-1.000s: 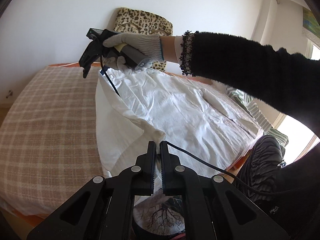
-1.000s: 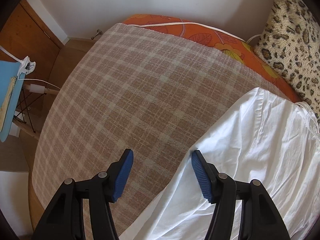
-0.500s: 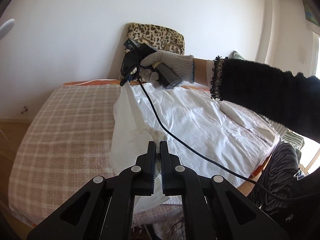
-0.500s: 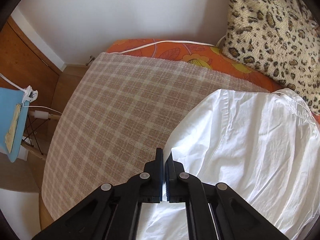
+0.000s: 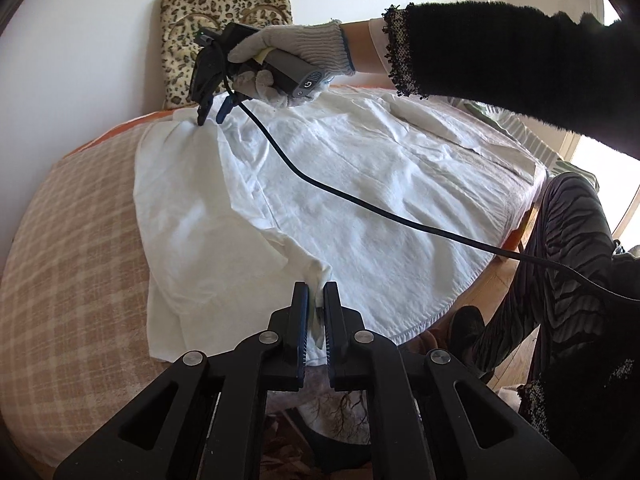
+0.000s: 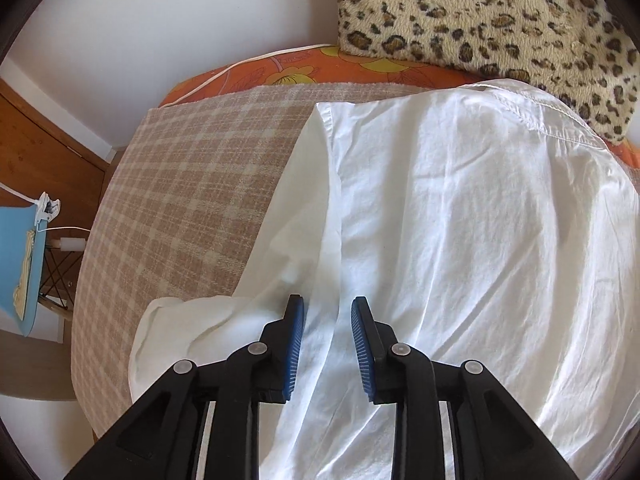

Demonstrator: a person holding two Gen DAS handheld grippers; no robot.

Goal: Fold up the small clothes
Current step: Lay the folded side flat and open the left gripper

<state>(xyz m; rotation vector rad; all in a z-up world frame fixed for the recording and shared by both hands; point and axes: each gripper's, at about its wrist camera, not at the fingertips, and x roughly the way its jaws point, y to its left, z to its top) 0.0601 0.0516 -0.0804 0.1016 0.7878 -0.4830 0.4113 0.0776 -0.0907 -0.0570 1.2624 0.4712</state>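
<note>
A white shirt [image 5: 360, 200] lies spread on the plaid-covered bed [image 5: 72, 240]; its left side is folded over onto the body. My left gripper [image 5: 316, 304] is nearly shut on a bunched corner of the shirt near the bed's front edge. My right gripper [image 6: 327, 312] is open, its blue pads just above the shirt [image 6: 460, 240] beside the folded edge, holding nothing. In the left wrist view the right gripper [image 5: 212, 114] hovers at the shirt's far end, held by a gloved hand [image 5: 288, 60].
A leopard-print cushion [image 6: 480, 12] stands against the wall at the bed's head. An orange floral sheet [image 6: 300, 68] shows under the plaid cover. A black cable [image 5: 360, 204] trails across the shirt. A blue chair [image 6: 16, 264] stands on the floor to the left. The person's legs [image 5: 560, 260] are on the right.
My right gripper closed on the shirt's far edge, carried it over toward the middle, and has now opened and let go. My left gripper stays clamped on the near corner.
</note>
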